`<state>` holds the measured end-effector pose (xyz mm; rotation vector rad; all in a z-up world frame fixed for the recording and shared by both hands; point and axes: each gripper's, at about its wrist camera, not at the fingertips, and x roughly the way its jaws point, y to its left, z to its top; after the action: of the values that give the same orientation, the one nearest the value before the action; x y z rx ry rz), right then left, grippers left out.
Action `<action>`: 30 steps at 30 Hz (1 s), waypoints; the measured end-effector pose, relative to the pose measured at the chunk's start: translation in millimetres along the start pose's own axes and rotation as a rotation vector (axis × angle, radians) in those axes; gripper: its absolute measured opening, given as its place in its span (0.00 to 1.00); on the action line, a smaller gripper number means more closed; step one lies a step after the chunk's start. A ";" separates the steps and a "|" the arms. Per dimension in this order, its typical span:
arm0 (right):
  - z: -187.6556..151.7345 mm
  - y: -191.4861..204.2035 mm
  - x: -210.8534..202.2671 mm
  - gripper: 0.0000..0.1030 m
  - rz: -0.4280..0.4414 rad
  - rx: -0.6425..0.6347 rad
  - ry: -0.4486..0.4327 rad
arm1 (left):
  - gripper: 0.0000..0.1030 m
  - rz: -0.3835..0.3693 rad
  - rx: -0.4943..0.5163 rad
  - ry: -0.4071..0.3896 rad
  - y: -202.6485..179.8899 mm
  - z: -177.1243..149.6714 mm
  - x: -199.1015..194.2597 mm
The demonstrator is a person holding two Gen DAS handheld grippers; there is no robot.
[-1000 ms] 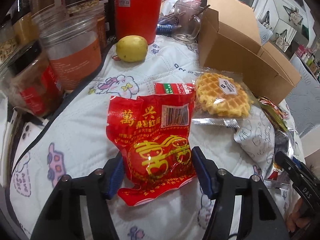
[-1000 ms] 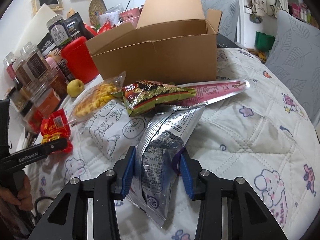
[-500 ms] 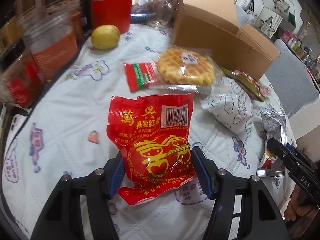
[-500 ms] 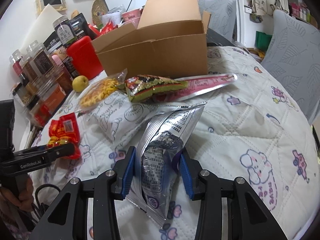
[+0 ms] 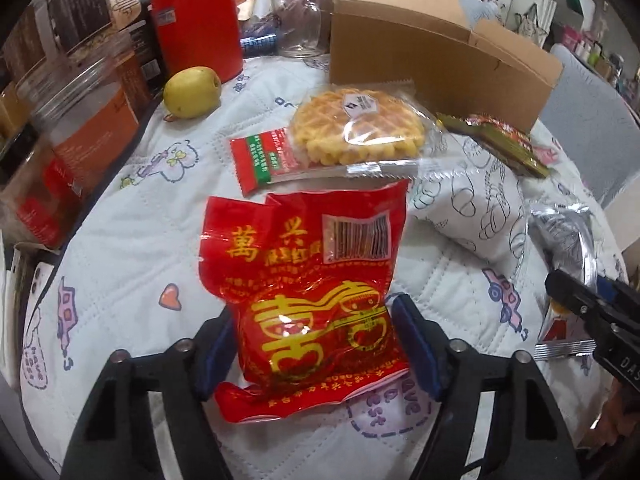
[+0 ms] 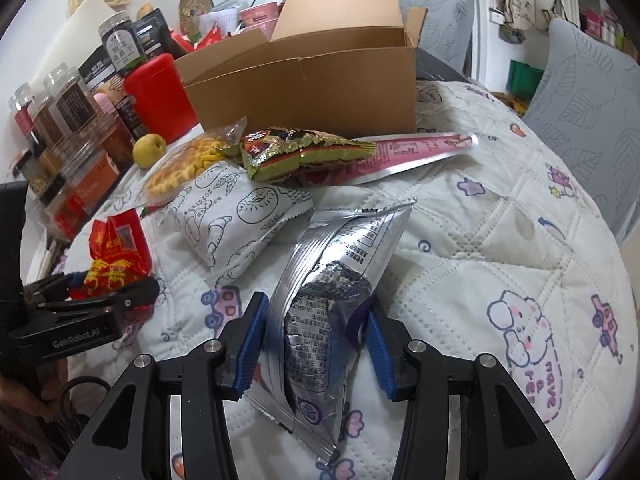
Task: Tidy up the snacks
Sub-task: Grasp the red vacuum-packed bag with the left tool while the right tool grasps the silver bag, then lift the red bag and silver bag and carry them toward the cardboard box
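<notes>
A red snack packet [image 5: 312, 280] with gold characters lies on the quilted cloth between the jaws of my left gripper [image 5: 314, 344]. The jaws are opening and both blue pads [image 5: 412, 344] stand slightly off its sides. A crinkled silver packet [image 6: 328, 300] lies between the jaws of my right gripper [image 6: 314, 344], which are also opening, with small gaps at each pad. The right wrist view shows the left gripper [image 6: 100, 296] and the red packet [image 6: 116, 256] at the far left. An open cardboard box [image 6: 304, 92] stands behind the snacks.
Between the grippers and the box lie a wrapped waffle [image 5: 356, 124], a small red-green sachet [image 5: 264, 156], a white packet with bread drawings [image 6: 236, 220], a green-red packet [image 6: 304, 152] and a long pink packet [image 6: 420, 152]. Jars [image 5: 80, 120], a red canister [image 5: 196, 24] and a yellow fruit [image 5: 192, 92] crowd the left.
The left gripper carried the red packet away from the jars, nearer the right gripper, then its jaws widened off the packet. The right jaws widened around the silver packet.
</notes>
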<state>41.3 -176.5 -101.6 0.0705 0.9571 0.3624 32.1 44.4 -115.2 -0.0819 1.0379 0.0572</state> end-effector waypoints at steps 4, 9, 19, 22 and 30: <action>-0.6 -1.0 -1.3 0.42 0.002 -0.002 -0.005 | 0.65 -0.013 -0.006 -0.007 0.2 -0.6 -4.2; -2.2 -1.0 -7.9 0.40 0.011 -0.006 -0.020 | 0.61 -0.041 -0.009 -0.021 3.0 -0.7 -15.1; -4.9 4.5 -19.4 0.40 0.060 -0.016 -0.032 | 0.60 -0.064 0.014 -0.047 -3.9 -4.0 -27.8; -4.1 7.6 -25.2 0.40 0.072 -0.029 -0.049 | 0.60 -0.070 0.029 -0.072 -7.4 -1.0 -35.6; 2.1 16.8 -38.4 0.40 0.113 -0.051 -0.091 | 0.60 -0.097 0.068 -0.129 -16.2 12.0 -53.4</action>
<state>18.4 -173.3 -66.5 0.0934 0.8558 0.4837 16.7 29.0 -62.5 -0.0660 0.9047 -0.0603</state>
